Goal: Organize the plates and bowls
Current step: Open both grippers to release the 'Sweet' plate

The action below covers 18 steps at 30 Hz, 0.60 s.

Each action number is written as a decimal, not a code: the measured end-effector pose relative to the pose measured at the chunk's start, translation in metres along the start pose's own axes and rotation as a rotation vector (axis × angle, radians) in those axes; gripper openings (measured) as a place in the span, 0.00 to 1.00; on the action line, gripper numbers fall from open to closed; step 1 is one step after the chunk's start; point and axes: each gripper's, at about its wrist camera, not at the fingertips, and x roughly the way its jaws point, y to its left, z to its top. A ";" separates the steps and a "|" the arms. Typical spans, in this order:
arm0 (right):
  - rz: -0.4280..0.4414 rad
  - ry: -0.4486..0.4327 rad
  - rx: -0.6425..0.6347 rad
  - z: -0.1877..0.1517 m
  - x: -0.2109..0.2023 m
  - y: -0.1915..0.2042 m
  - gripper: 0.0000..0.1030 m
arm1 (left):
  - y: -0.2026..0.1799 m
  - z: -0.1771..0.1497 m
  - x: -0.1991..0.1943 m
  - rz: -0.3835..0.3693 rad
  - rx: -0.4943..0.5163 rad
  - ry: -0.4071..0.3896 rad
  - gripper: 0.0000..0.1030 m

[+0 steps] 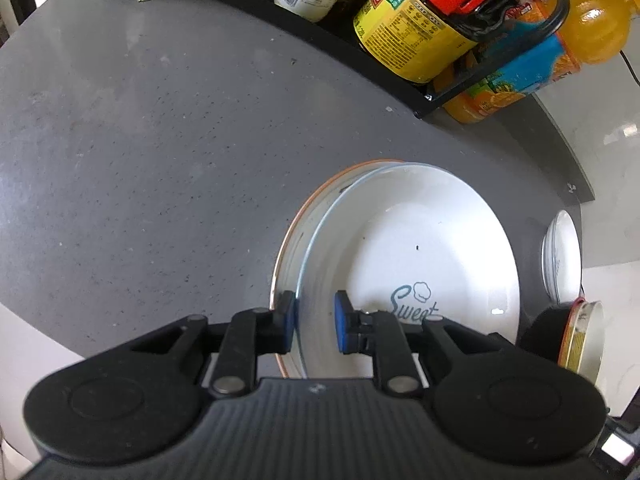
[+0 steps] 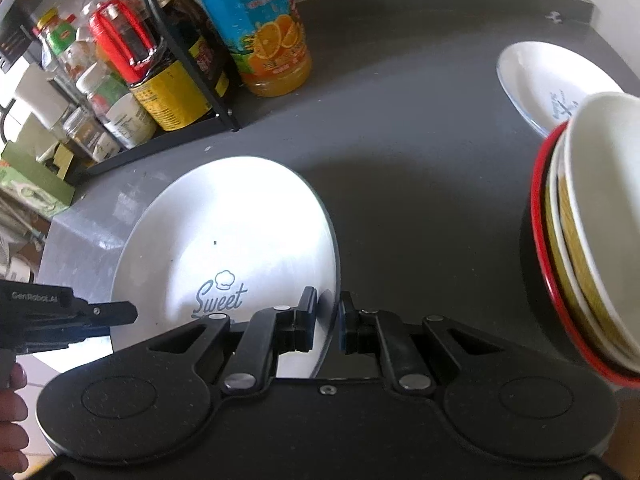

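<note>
- My left gripper (image 1: 316, 322) is black with blue pads (image 1: 343, 322).
- I see a white plate (image 1: 420, 256) with a pale blue rim and teal "Sweet" lettering.
- Under it, a white plate (image 1: 294, 248) edged in orange.
- Stacked bowls (image 2: 592, 240): white, yellow-striped, the outermost rimmed red.
- Grey speckled counter (image 1: 160, 140).
- Orange juice bottle (image 2: 268, 36) with a blue label.

Orange juice bottle (image 2: 272, 36) beside a black rack (image 2: 188, 64) of condiment jars on grey countertop (image 1: 160, 140).
</note>
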 end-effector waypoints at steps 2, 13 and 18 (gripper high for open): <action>-0.005 -0.009 0.012 0.000 -0.001 0.001 0.10 | -0.001 0.002 -0.005 0.006 0.023 0.000 0.18; -0.056 -0.025 0.049 -0.008 0.003 0.007 0.11 | 0.013 0.009 -0.024 0.063 0.073 -0.039 0.38; -0.070 -0.016 0.043 -0.012 0.009 0.012 0.13 | 0.016 0.009 -0.019 0.065 0.090 -0.034 0.38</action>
